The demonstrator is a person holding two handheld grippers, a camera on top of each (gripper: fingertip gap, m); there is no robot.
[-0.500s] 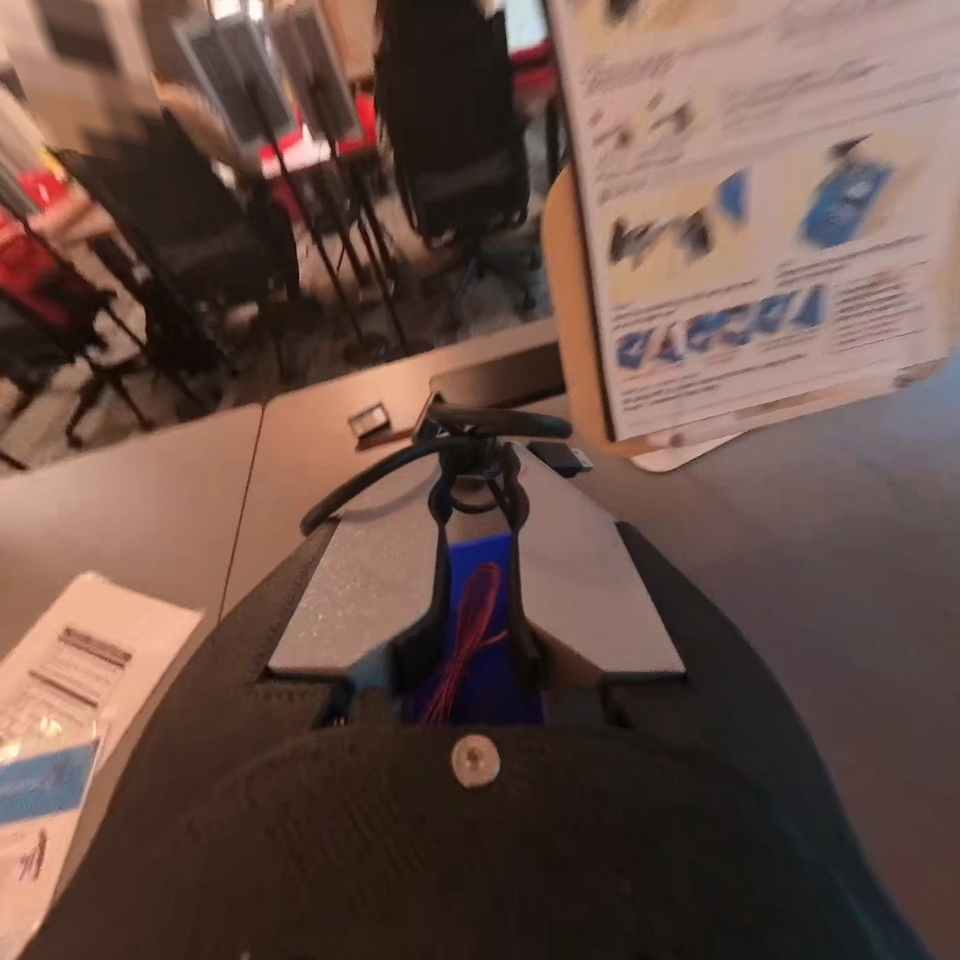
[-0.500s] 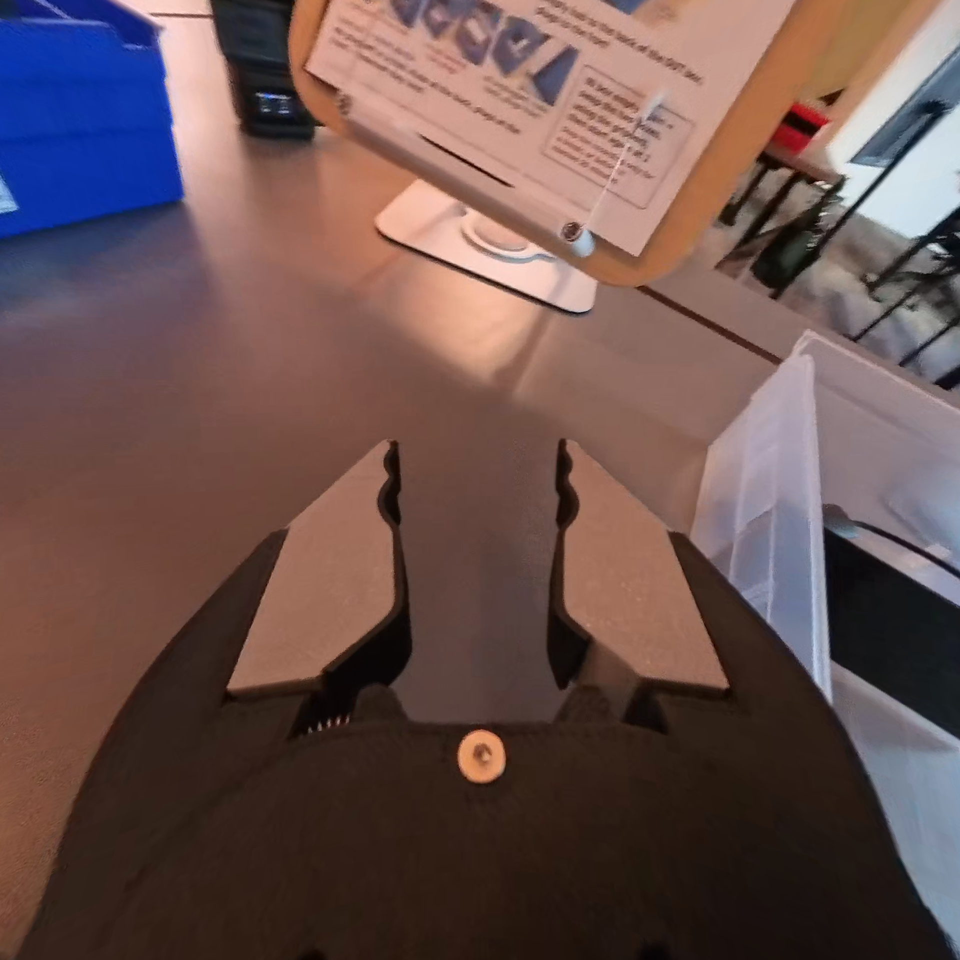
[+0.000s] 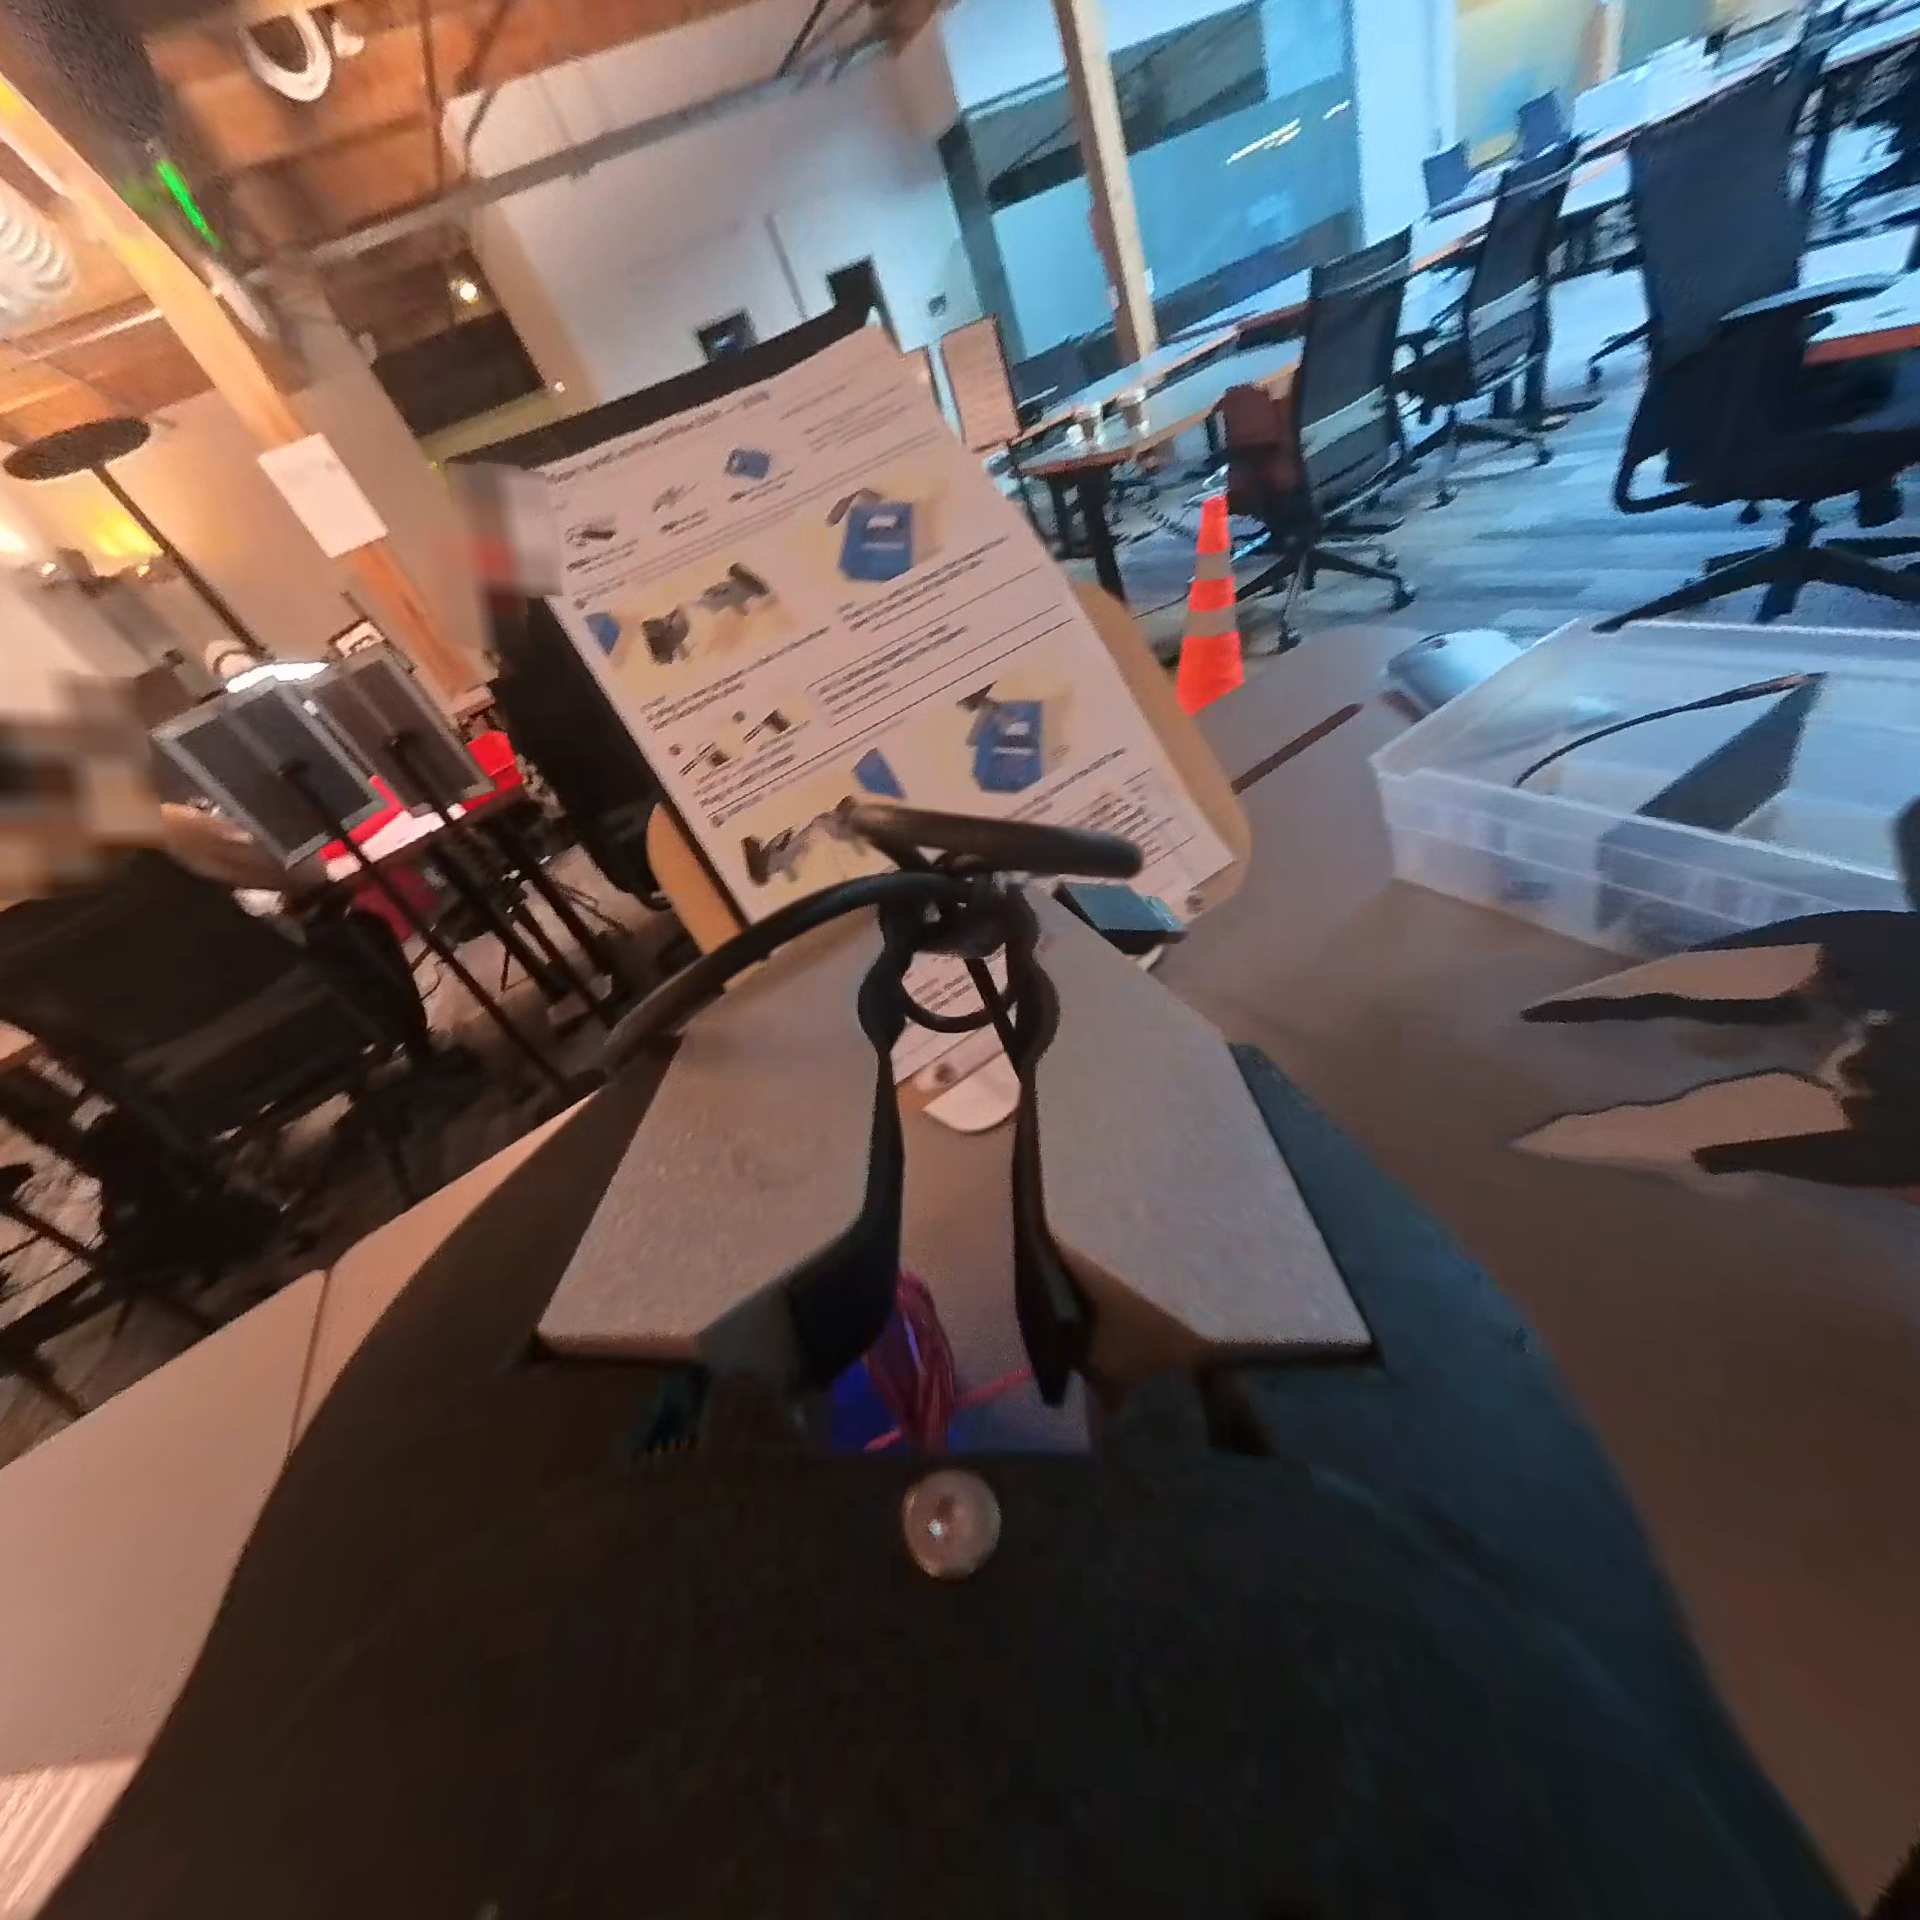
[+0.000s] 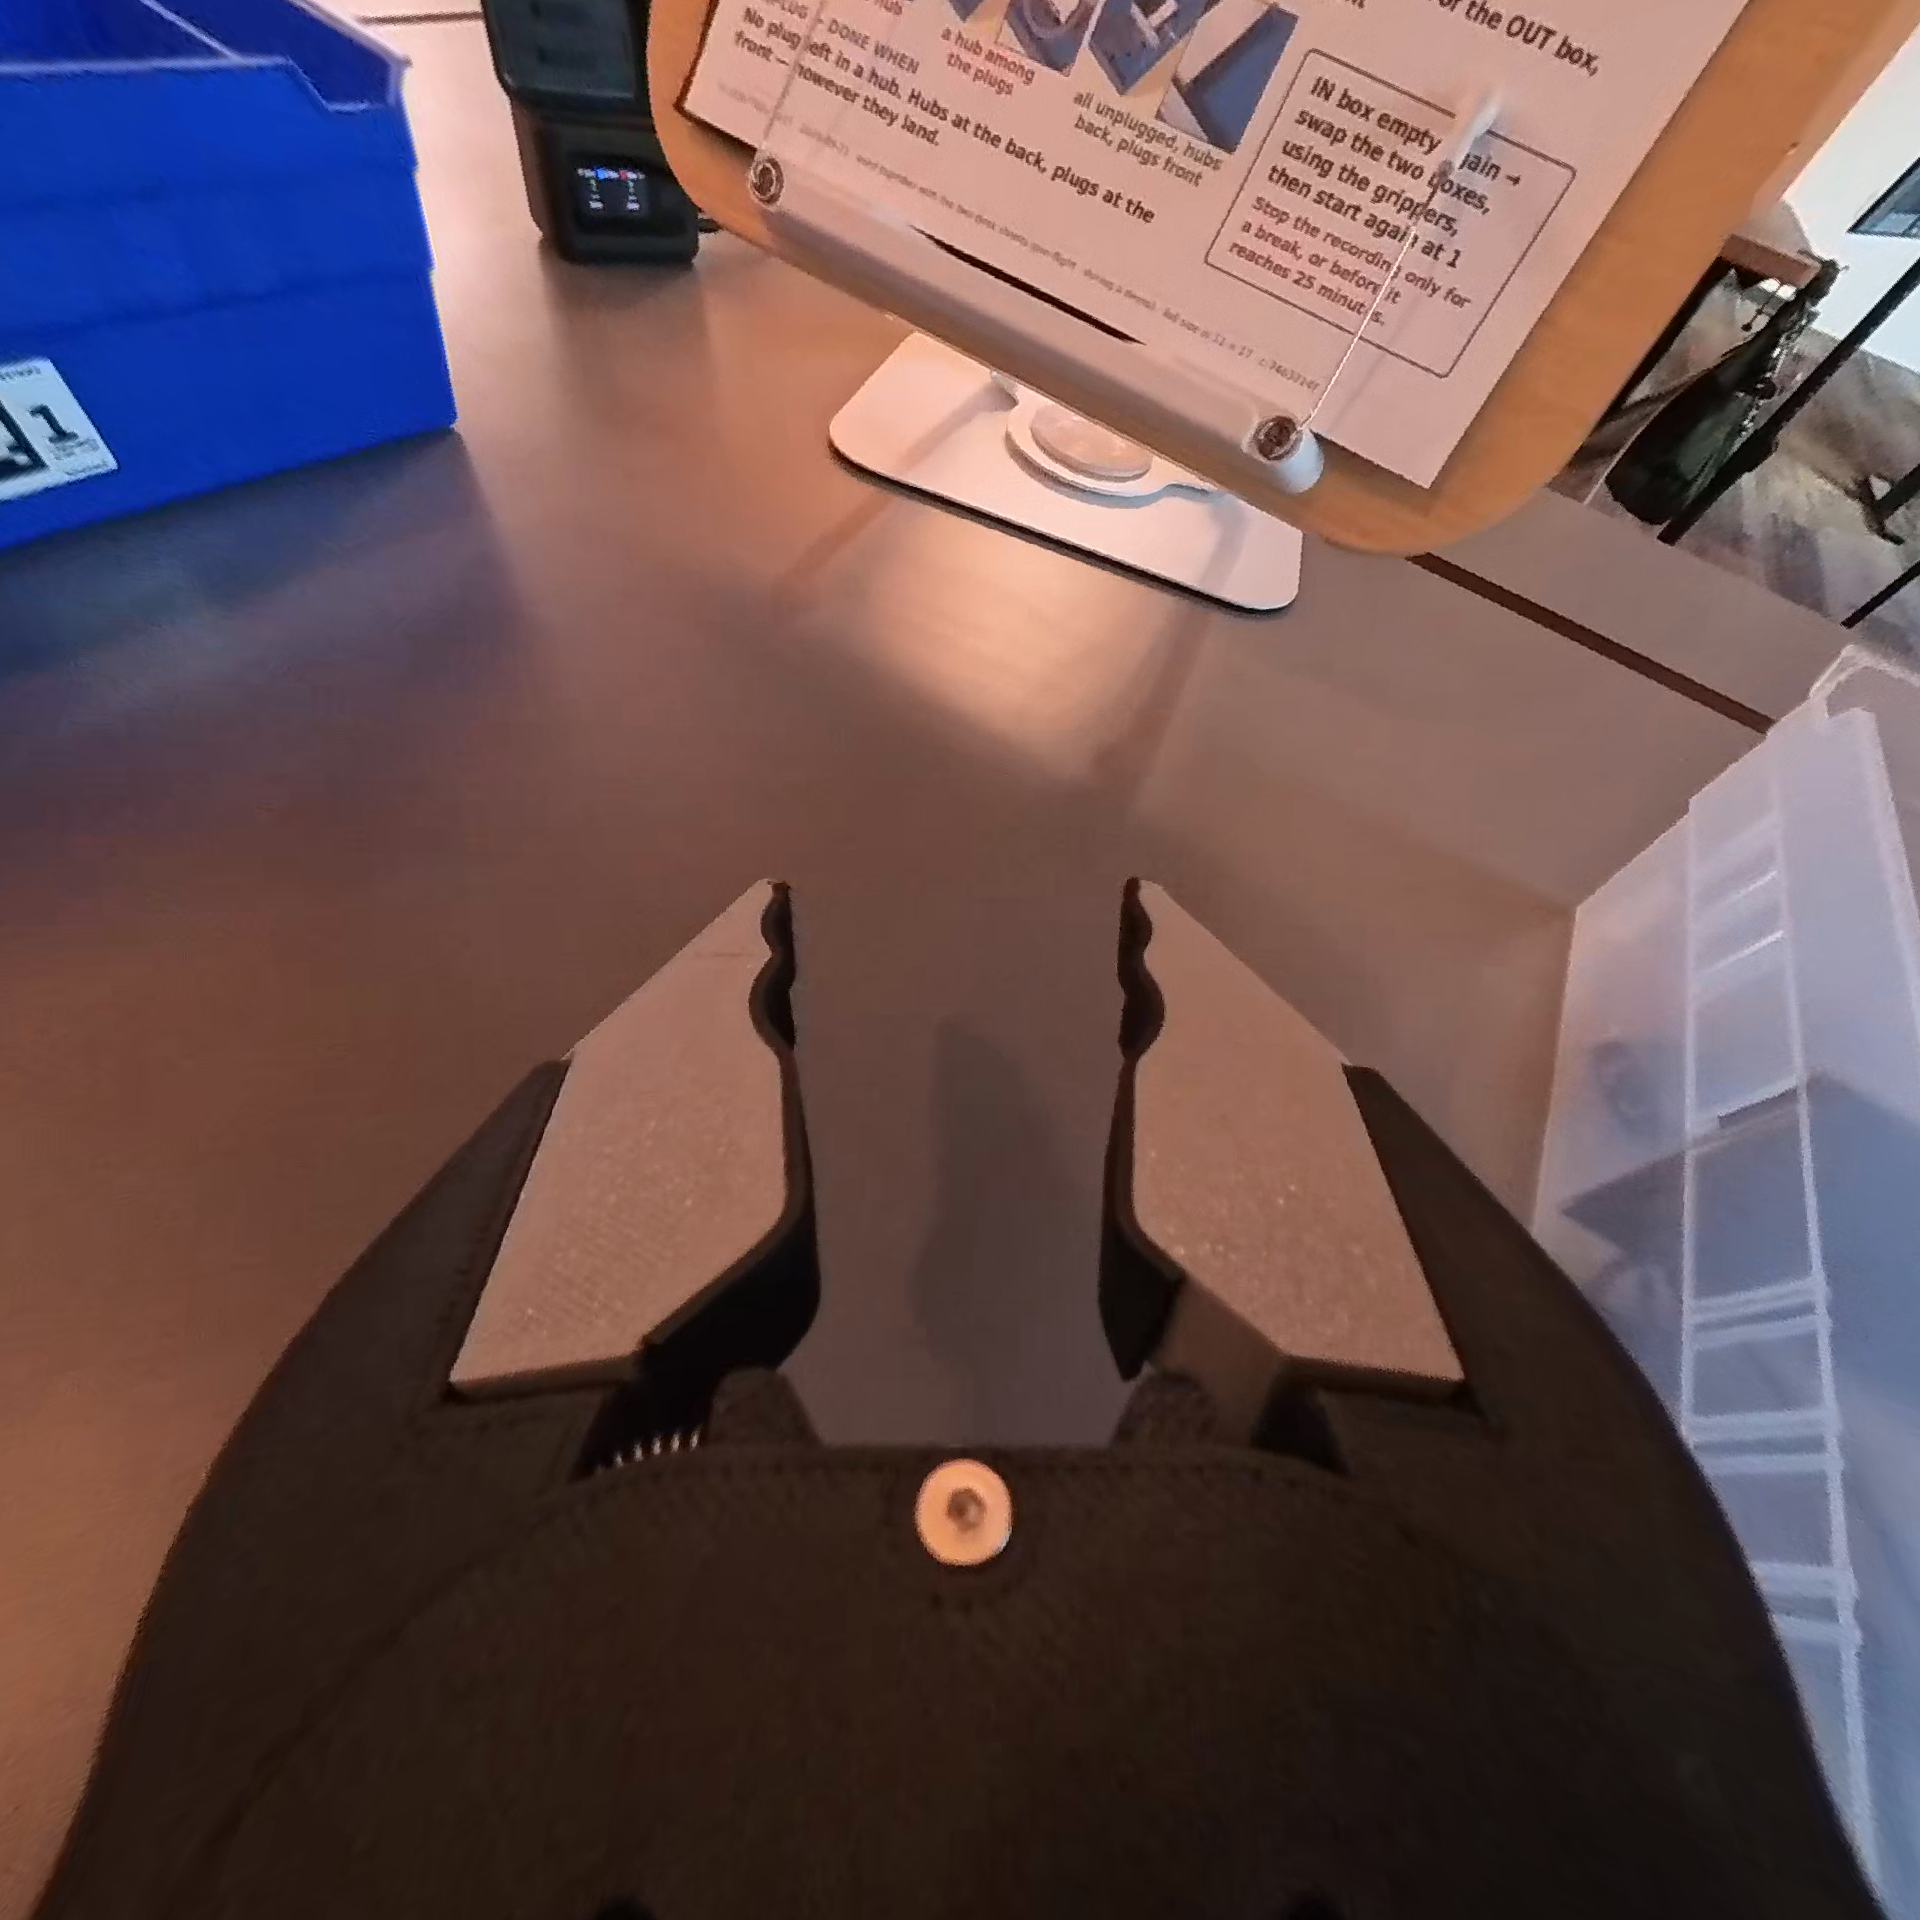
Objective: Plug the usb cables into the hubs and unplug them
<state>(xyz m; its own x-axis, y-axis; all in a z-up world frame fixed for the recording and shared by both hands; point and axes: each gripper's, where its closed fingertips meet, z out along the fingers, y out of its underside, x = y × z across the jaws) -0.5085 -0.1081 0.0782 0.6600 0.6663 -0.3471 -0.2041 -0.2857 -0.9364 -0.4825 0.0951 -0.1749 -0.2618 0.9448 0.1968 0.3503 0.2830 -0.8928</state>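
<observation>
Both claws are raised over a brown table [image 4: 436,790]. At the left claw [image 3: 951,961] the two grey fingers [image 3: 748,1164] stand close together, pinched on a bundle of black usb cable [image 3: 748,951] at their tips. One loop of it arcs out to the left, a ring of cable shows in the narrow gap between the fingers, and a thick black length [image 3: 997,836] lies crosswise above the tips, with a dark plug end [image 3: 1117,914] jutting to the right. Just beyond the bundle stands an instruction sheet [image 3: 862,665] on a wooden board with a white foot. To the far right lies a clear plastic bin [image 3: 1621,831] holding a dark flat thing and a thin cable; whether that is a hub I cannot tell.

Nearer on the right, the other claw shows from the side. In its own view the right claw [image 4: 956,894] has its jaws wide apart with nothing between them, only bare table below. A blue bin [image 4: 208,270] sits far left, a small black device [image 4: 603,156] beside it, the board's white foot [image 4: 1070,488] ahead, and the clear bin's wall [image 4: 1766,1039] close on the right.
</observation>
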